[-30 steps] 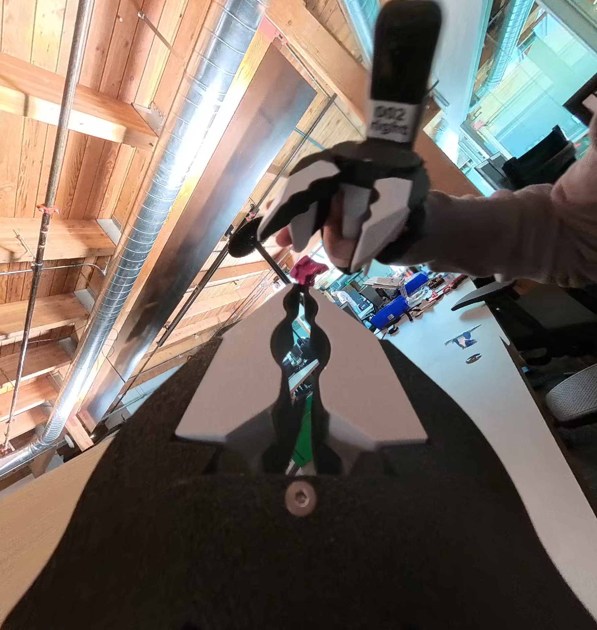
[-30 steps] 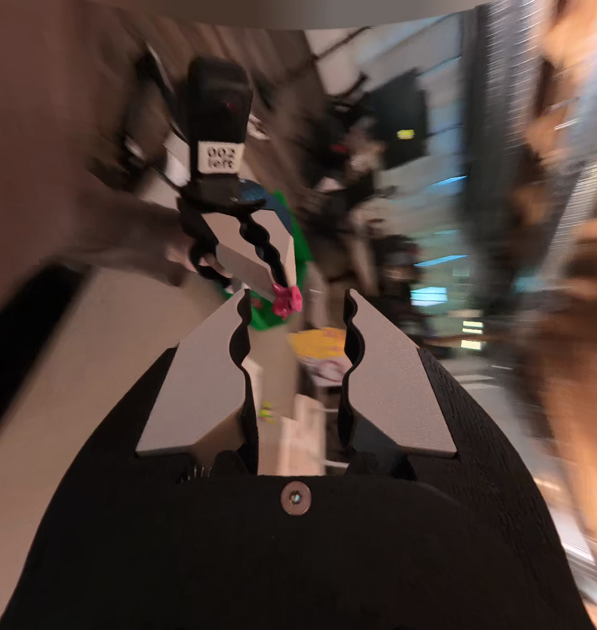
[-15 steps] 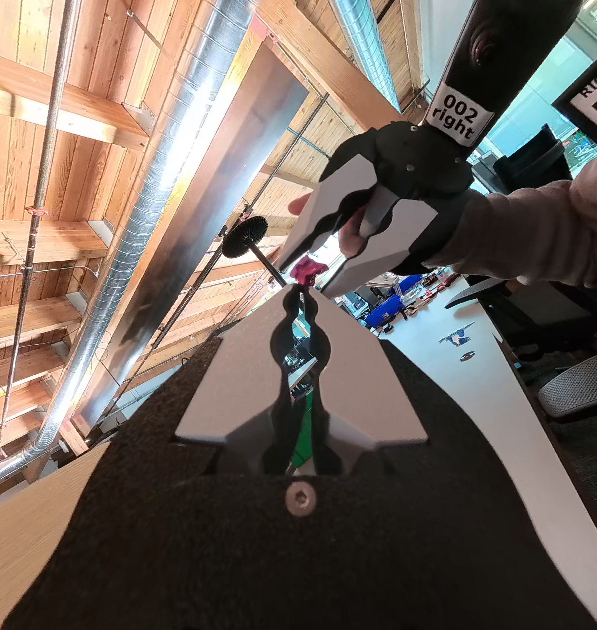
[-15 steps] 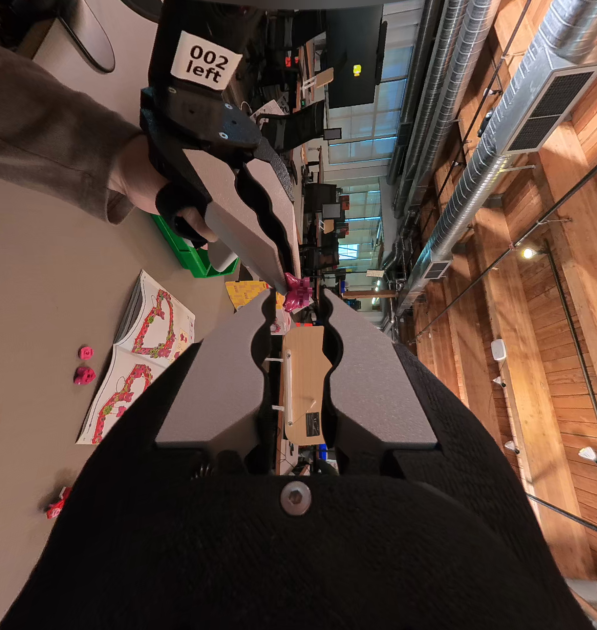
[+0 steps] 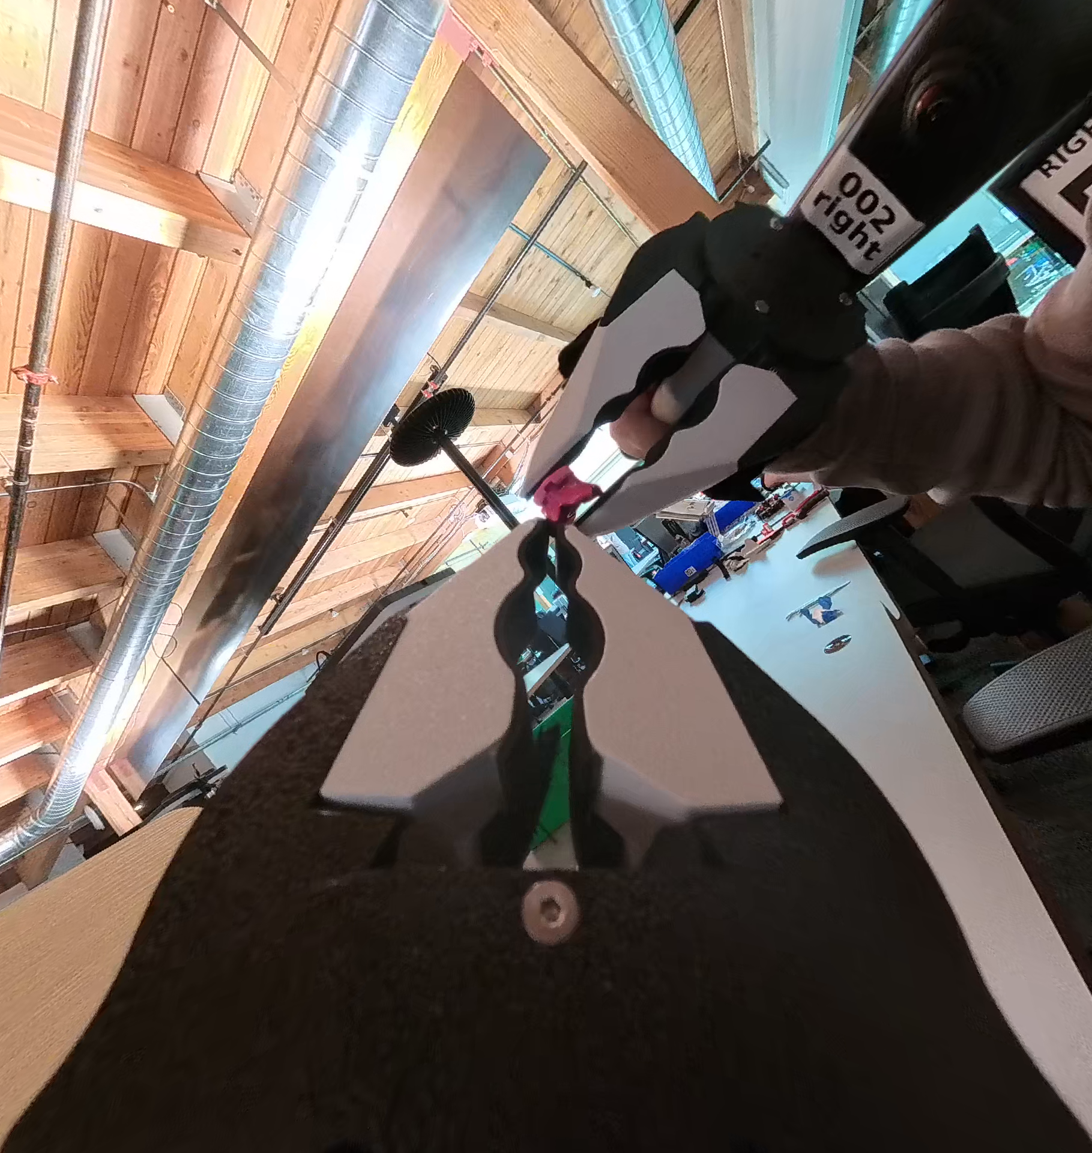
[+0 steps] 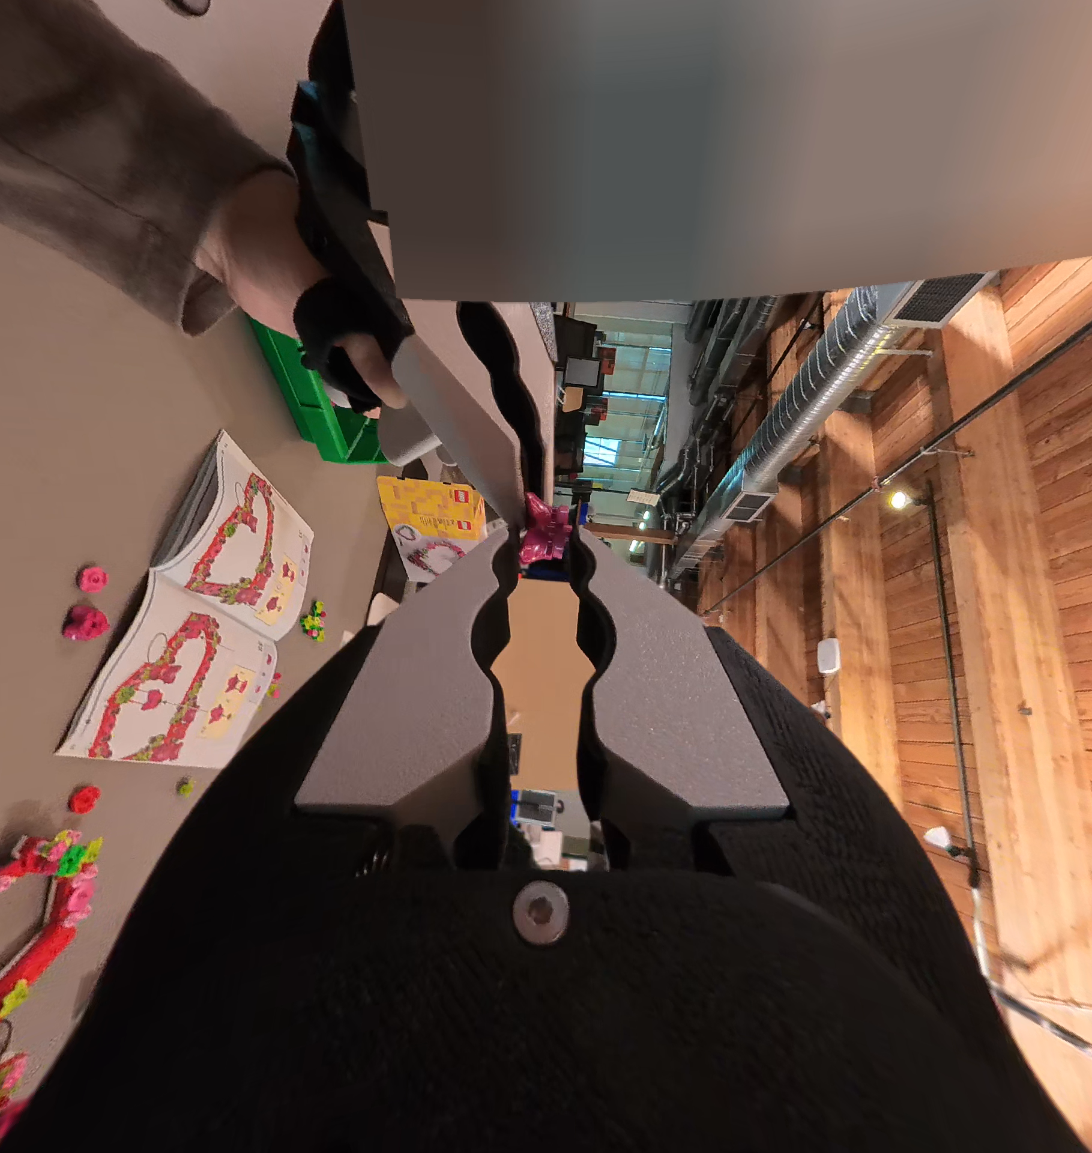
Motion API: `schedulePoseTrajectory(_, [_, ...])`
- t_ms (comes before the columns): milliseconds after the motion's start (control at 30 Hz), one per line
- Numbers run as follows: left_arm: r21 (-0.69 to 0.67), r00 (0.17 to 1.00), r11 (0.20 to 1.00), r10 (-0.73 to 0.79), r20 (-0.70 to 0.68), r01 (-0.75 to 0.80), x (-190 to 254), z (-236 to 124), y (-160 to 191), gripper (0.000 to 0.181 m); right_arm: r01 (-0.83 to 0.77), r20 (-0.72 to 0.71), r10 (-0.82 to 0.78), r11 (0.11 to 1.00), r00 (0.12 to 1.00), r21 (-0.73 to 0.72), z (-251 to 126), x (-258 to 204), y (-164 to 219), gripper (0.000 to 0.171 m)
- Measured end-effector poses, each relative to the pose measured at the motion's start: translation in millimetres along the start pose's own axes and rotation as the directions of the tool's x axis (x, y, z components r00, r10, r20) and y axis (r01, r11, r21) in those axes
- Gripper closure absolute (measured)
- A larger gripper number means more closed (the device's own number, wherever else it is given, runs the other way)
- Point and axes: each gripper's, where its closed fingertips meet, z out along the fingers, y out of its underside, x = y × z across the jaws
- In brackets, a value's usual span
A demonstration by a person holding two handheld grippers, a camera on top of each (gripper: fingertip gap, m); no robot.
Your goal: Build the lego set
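A small magenta flower piece [image 5: 559,496] is held in the air between both grippers. My left gripper [image 5: 551,530] is shut on its lower end. My right gripper [image 5: 562,508] comes in from the upper right, and its fingertips close on the piece's upper part. In the right wrist view the piece [image 6: 543,530] sits between my right gripper's [image 6: 543,540] tips. The left gripper [image 6: 524,508] reaches it there from the upper left. A hand and a grey sleeve hold each gripper.
On the grey table [image 6: 63,468] lie an open instruction booklet [image 6: 219,611], a green tray [image 6: 306,387], a yellow box [image 6: 431,505], loose pink and red flower pieces [image 6: 85,621] and a partly built red heart-shaped assembly [image 6: 38,923]. Office chairs [image 5: 1042,692] stand by the table edge. My two grippers' fingertips are within a few centimetres of each other.
My right gripper has swung in toward the left gripper and narrowed from wide open until its tips close on the magenta piece. The left gripper has kept its hold.
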Motion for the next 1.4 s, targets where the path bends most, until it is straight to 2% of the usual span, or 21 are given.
schedulePoseTrajectory(200, [0.002, 1.000, 1.000, -0.011, -0.009, 0.011, 1.5, -0.1, -1.4, 0.181, 0.049, 0.000, -0.049, 0.999, 0.999, -0.019, -1.8, 0.5, 1.4, 0.159])
schedulePoseTrajectory(667, [-0.001, 0.999, 1.000, -0.020, -0.028, 0.020, 6.0, 1.5, -1.2, 0.181, 0.035, 0.025, -0.036, 0.999, 0.999, 0.029, -6.0, -3.9, 1.9, 0.159])
schedulePoseTrajectory(1400, [-0.082, 0.999, 0.997, -0.016, -0.040, 0.012, 10.5, 7.4, 12.1, 0.181, 0.102, 0.098, -0.098, 0.994, 0.990, -0.035, -7.8, -13.1, 11.9, 0.162])
